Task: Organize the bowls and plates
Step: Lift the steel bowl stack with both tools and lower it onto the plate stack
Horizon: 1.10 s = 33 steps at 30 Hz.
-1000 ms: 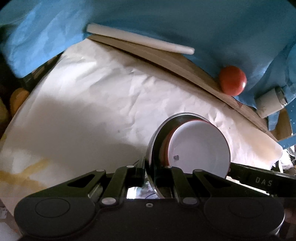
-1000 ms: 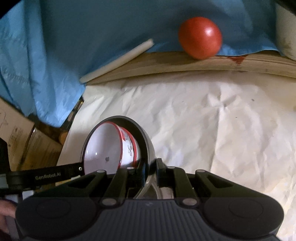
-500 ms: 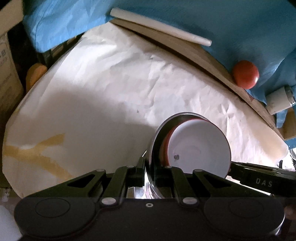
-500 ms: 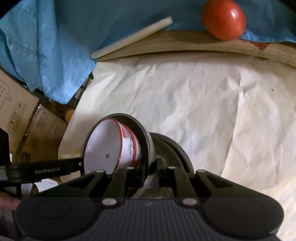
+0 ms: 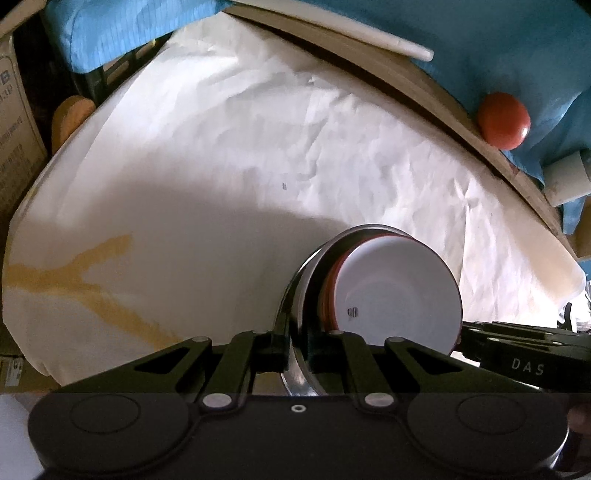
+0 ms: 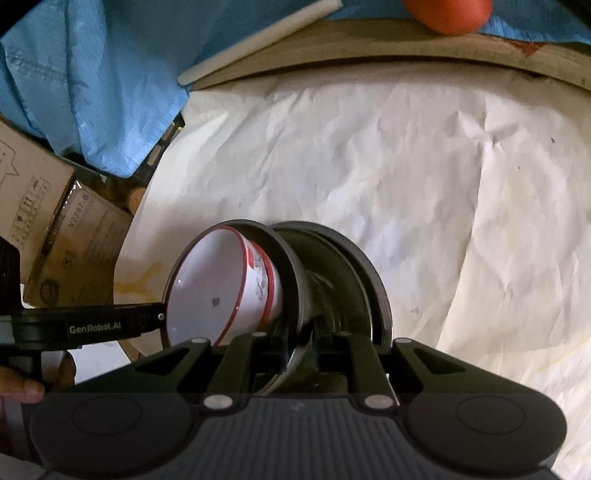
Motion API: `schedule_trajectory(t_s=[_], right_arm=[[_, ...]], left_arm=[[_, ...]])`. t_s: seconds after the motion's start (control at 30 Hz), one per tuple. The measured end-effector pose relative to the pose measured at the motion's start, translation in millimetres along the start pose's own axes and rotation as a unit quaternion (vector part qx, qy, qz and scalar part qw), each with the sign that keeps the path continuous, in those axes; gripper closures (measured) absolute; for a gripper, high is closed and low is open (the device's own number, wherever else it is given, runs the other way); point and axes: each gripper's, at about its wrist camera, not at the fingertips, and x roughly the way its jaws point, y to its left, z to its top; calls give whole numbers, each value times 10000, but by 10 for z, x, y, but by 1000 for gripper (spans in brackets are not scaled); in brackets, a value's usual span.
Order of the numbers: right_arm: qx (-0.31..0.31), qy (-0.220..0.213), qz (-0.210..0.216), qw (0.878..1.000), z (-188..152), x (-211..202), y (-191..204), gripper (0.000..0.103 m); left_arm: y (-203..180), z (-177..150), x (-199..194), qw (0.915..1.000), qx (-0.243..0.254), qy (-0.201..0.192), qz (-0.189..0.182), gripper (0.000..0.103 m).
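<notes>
Plate (image 6: 373, 291) newly beside clamped bowls (image 6: 221, 291)

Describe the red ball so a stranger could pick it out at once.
Start from the crumpled white paper sheet covering the table, then follow the bare wooden table edge along its far side. The glossy red-orange ball rests there against the blue cloth. It is the only round red thing; its neighbours are a long white rod and a white cylinder.

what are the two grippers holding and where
Both hold one steel bowl by its rim, on opposite sides: left hand-held gripper, right hand-held gripper. A white bowl sits inside.
</notes>
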Motion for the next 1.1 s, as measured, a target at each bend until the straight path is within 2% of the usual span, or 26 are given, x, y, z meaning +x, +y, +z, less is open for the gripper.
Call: schedule_trajectory(t_s=[0.3, 1.1], right_arm=[[96, 99, -4, 9999, -39, 17, -9, 87], [349, -38, -91, 9993, -127, -69, -143, 88]], left_arm=[[2, -17, 39, 10000, 13, 65, -15, 95], [-100, -44, 158, 9994, 290, 158, -139, 97]])
